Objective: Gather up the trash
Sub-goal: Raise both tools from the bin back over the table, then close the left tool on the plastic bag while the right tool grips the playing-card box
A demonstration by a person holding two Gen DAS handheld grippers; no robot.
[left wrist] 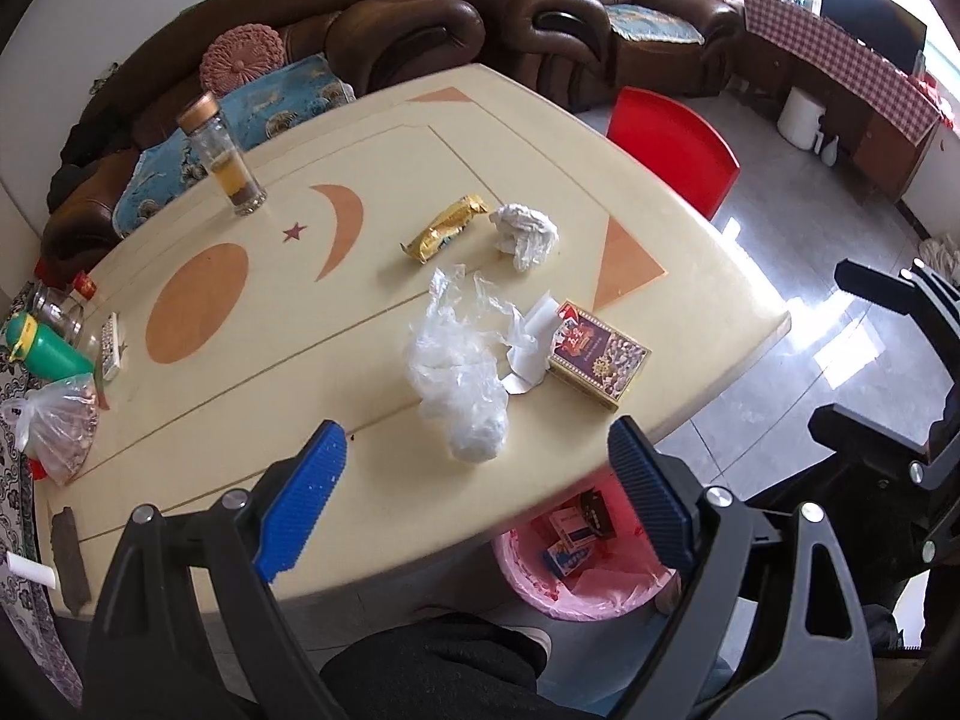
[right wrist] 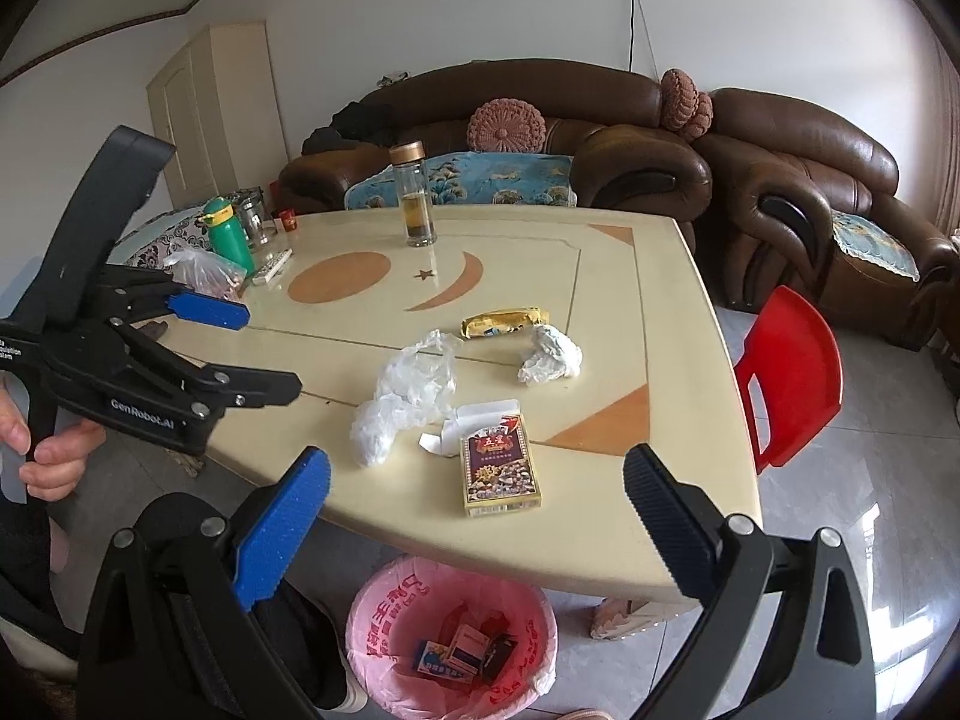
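Observation:
Trash lies on the cream table (left wrist: 252, 360) (right wrist: 618, 312): a crumpled clear plastic bag (left wrist: 459, 372) (right wrist: 408, 396), a playing-card box (left wrist: 600, 357) (right wrist: 499, 462) with its white flap torn open, a gold snack wrapper (left wrist: 447, 228) (right wrist: 504, 323) and a wad of white tissue (left wrist: 528, 234) (right wrist: 552, 354). Under the near table edge stands a pink-lined bin (left wrist: 585, 564) (right wrist: 450, 636) holding small boxes. My left gripper (left wrist: 477, 498) hovers open over the near edge, nothing between its blue pads. My right gripper (right wrist: 480, 528) is open and empty above the bin and card box.
A glass tea bottle (left wrist: 222, 156) (right wrist: 415, 195) stands at the far side. A green bottle (left wrist: 42, 348), a glass jar, a remote and a bagged item (left wrist: 57, 426) crowd the left edge. A red chair (left wrist: 672, 147) (right wrist: 792, 372) stands at the table's far corner; brown sofas behind.

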